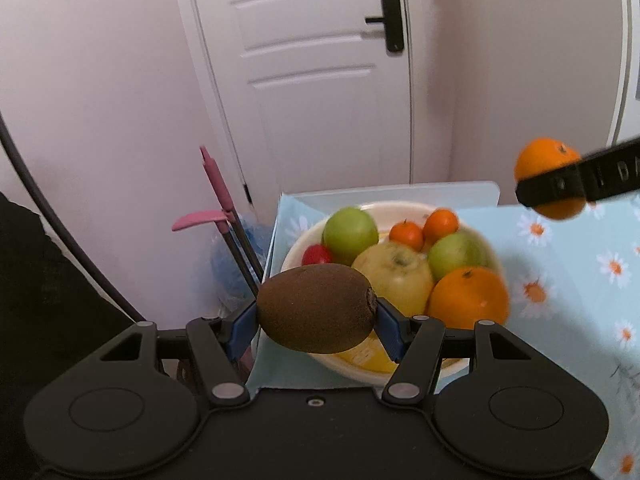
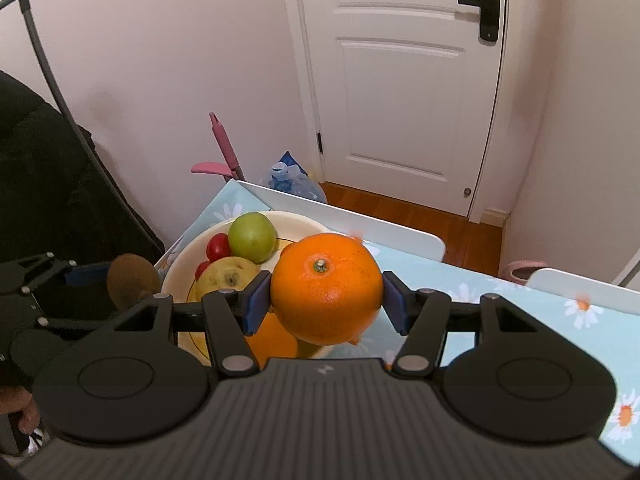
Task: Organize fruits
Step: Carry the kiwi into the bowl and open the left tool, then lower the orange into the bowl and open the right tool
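Left tongs (image 1: 316, 322) clamped on fuzzy brown kiwi (image 1: 316, 307), right tongs (image 2: 326, 300) on glossy orange (image 2: 326, 288).

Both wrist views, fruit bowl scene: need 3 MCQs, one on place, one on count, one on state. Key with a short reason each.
1. Where is the kiwi?
A. In the bowl
B. Between the jaws of the left gripper
C. On the tablecloth

2. How many green apples lie in the bowl, going by the left wrist view?
A. None
B. Two
C. Four

3. What state is the right gripper in?
A. Shut on the large orange
B. Open and empty
C. Shut on a tomato

Key:
1 B: the kiwi sits clamped between the blue pads, in front of the bowl.
2 B: one green apple at the back left and another green apple further right.
3 A: both pads press the sides of the large orange, stem facing the camera.
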A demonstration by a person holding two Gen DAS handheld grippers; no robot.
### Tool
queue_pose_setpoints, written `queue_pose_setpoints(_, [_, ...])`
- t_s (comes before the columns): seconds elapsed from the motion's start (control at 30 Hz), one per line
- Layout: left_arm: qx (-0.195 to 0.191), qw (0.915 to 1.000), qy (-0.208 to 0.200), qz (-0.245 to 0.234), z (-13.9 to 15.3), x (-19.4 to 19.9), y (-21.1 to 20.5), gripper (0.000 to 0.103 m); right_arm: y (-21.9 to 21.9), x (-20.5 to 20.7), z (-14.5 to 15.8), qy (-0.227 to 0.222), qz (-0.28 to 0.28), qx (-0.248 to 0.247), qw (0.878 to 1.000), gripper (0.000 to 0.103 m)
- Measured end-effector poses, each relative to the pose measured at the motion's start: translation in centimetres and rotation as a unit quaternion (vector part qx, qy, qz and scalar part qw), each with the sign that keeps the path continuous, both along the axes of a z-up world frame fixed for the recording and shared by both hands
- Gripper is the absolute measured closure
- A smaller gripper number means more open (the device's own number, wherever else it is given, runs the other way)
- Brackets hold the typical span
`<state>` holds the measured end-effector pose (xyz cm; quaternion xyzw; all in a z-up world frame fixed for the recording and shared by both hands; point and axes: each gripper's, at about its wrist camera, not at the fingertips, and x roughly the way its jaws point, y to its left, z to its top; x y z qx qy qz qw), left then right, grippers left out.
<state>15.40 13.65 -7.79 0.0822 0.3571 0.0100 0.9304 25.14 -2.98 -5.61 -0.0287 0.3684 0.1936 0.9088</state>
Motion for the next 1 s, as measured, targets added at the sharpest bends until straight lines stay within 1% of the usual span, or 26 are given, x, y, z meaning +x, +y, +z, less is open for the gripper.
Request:
queue_pose_setpoints(0.27, [0.021,0.9983,0.019,-0.051,-2.2,1.4,1.3,0.036,2.6,1.5,-1.0,0.006,-0.011,-0.003,1.0,0.03])
queue_pose_setpoints(0.43, [0.028,0.9964,0.02,-0.077,-2.5,1.6,1.0,0.035,3.4,2.3,-1.1,0.008,-0.013,-0.004,1.0,0.03])
queue_pose_setpoints(0.5, [0.025,0.9958,0.02,-0.085,-2.5,1.8,1.0,0.034,3.7,2.7,-1.1,0.008,-0.014,-0.005,1.0,0.03])
queue_pose_setpoints(0.53, [0.022,0.9954,0.018,-0.091,-2.4,1.8,1.1,0.031,3.9,2.9,-1.1,0.009,-0.014,-0.004,1.0,0.03])
queue_pose_setpoints(0.6, [0.016,0.9947,0.011,-0.101,-2.1,1.6,1.1,0.017,4.1,3.2,-1.1,0.01,-0.015,-0.004,1.0,0.03])
queue_pose_setpoints(0.67, [0.02,0.9944,0.002,-0.104,-1.7,1.5,1.0,0.01,4.4,3.6,-1.0,0.01,-0.015,-0.005,1.0,0.03])
queue_pose_setpoints(0.83, [0.012,0.9938,-0.002,-0.11,-0.8,1.3,1.0,0.009,5.3,4.4,-1.3,0.016,-0.01,-0.011,1.0,0.029])
queue_pose_setpoints(1.0, [-0.002,0.9949,0.0,-0.101,-0.2,1.1,1.4,0.007,6.6,5.3,-2.4,0.018,-0.002,-0.02,1.0,0.03])
